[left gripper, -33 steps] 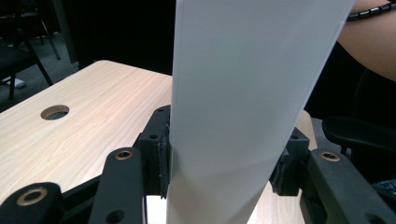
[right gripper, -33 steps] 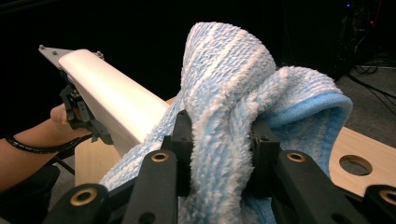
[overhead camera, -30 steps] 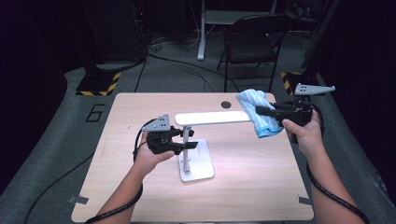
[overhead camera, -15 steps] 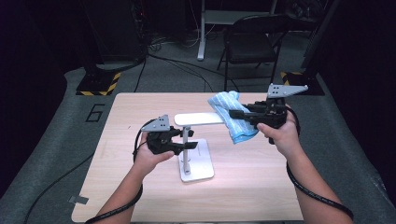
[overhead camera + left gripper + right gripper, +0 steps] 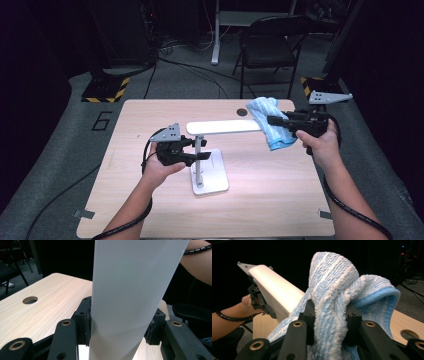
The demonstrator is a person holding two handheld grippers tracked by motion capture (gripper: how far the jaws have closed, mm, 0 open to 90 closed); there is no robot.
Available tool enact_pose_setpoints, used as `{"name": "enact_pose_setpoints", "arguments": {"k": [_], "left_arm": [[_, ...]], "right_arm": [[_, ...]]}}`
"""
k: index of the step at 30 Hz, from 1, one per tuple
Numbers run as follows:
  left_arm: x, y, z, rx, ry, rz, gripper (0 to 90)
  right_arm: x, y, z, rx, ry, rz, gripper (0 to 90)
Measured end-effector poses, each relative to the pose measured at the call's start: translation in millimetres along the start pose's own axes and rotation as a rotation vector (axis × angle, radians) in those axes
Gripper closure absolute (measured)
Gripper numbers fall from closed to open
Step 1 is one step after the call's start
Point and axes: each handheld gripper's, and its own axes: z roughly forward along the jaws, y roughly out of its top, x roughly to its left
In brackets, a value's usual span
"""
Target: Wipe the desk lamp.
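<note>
A white desk lamp stands on the wooden table (image 5: 280, 200), with a flat base (image 5: 214, 176), an upright post (image 5: 199, 162) and a long horizontal head (image 5: 222, 127). My left gripper (image 5: 198, 150) is shut on the post; in the left gripper view the pads press both sides of the white post (image 5: 130, 290). My right gripper (image 5: 272, 120) is shut on a blue-and-white terry cloth (image 5: 267, 125), which lies against the right end of the lamp head. In the right gripper view the cloth (image 5: 337, 287) bulges between the jaws, and the lamp head (image 5: 274, 291) runs off to the left.
A round cable hole (image 5: 242, 112) sits in the table near its far edge, just left of the cloth. A black folding chair (image 5: 270, 47) stands on the floor behind the table. Bare tabletop lies in front of the lamp base and to the right.
The right gripper carried the cloth left along the lamp head, then back right to its end. The left hand and the lamp stayed still.
</note>
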Motion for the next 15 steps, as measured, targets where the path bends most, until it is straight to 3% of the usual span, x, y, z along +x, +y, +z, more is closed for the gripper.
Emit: {"name": "enact_pose_setpoints", "arguments": {"k": [4,8,12,15], "left_arm": [[0.1,0.3,0.4,0.003,-0.003,-0.002,50.5],[1.0,0.2,0.9,0.0,-0.008,-0.01,50.3],[1.1,-0.6,2.1,-0.011,-0.01,-0.019,50.1],[0.9,-0.7,2.3,-0.009,-0.011,-0.022,49.9]], "right_arm": [[-9.9,-5.7,-12.5,-0.008,-0.027,0.026,69.4],[-14.8,-9.2,-15.3,-0.023,-0.02,0.057,69.4],[-8.0,-4.7,-5.4,-0.018,-0.009,0.058,69.4],[7.4,2.6,13.3,-0.011,0.021,0.033,69.5]]}}
